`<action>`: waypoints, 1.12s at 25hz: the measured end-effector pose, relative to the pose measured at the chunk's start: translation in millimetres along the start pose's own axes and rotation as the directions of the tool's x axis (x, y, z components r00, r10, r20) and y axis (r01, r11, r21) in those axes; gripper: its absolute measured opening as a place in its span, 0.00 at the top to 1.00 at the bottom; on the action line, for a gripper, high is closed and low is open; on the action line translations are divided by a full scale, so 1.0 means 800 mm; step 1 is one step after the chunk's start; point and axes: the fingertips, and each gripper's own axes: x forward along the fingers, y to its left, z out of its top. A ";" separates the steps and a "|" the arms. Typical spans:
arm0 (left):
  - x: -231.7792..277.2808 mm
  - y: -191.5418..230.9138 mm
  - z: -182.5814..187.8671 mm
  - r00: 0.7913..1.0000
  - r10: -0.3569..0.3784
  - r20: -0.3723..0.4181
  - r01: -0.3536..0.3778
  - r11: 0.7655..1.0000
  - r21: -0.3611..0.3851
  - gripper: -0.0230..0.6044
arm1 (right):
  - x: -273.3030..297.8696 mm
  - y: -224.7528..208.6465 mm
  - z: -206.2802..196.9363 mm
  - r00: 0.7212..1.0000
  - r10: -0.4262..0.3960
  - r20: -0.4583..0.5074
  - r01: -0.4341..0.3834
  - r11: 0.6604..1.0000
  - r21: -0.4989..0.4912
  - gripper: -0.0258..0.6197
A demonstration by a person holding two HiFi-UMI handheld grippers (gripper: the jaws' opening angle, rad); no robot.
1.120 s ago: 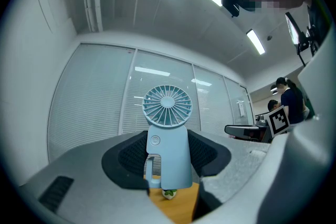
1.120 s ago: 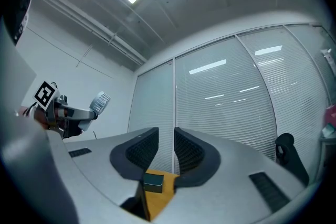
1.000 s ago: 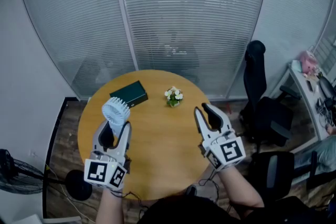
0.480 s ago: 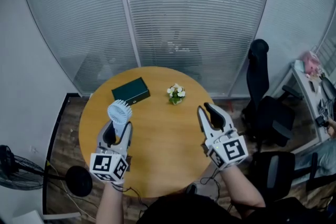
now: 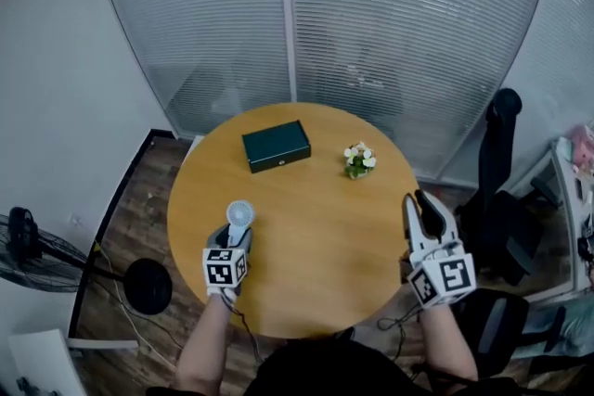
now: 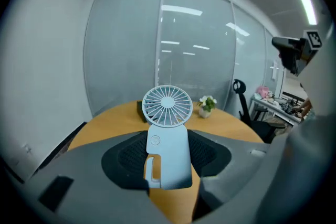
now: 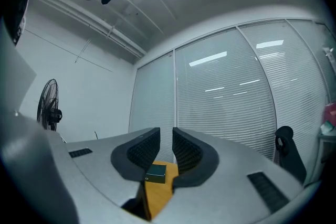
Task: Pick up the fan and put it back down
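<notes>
My left gripper [image 5: 231,239] is shut on a small pale blue hand fan [image 5: 239,215] and holds it upright, low over the near left part of the round wooden table [image 5: 316,236]. In the left gripper view the fan's flat body [image 6: 168,160] sits between the dark pads, and its round grille [image 6: 167,106] rises above them. I cannot tell whether its base touches the table. My right gripper [image 5: 430,210] hovers at the table's right edge, and its jaws [image 7: 166,147] stand a narrow gap apart with nothing between them.
A dark green box [image 5: 277,146] lies at the back of the table, with a small pot of white flowers [image 5: 358,160] to its right. A black floor fan [image 5: 28,241] stands on the floor at the left. A black office chair [image 5: 501,190] is at the right.
My left gripper has sunk towards the table with the fan still in it. My right gripper has dropped a little beside the table's right edge. The head view has shifted.
</notes>
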 end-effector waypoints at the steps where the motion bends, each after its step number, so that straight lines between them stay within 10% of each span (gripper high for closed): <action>1: 0.007 0.020 -0.029 0.999 0.021 -0.050 -0.022 1.000 -0.018 0.62 | 0.002 0.005 -0.002 1.000 0.000 -0.005 0.000 1.000 -0.001 0.84; 8: 0.031 0.129 -0.166 0.960 0.108 -0.260 -0.133 0.988 -0.080 0.62 | 0.015 0.030 -0.024 0.997 -0.026 -0.066 0.025 0.999 -0.028 0.84; 28: 0.028 0.166 -0.200 0.963 0.070 -0.261 -0.096 0.991 -0.088 0.53 | 0.047 0.093 -0.069 0.991 -0.028 -0.127 0.031 0.999 0.020 0.84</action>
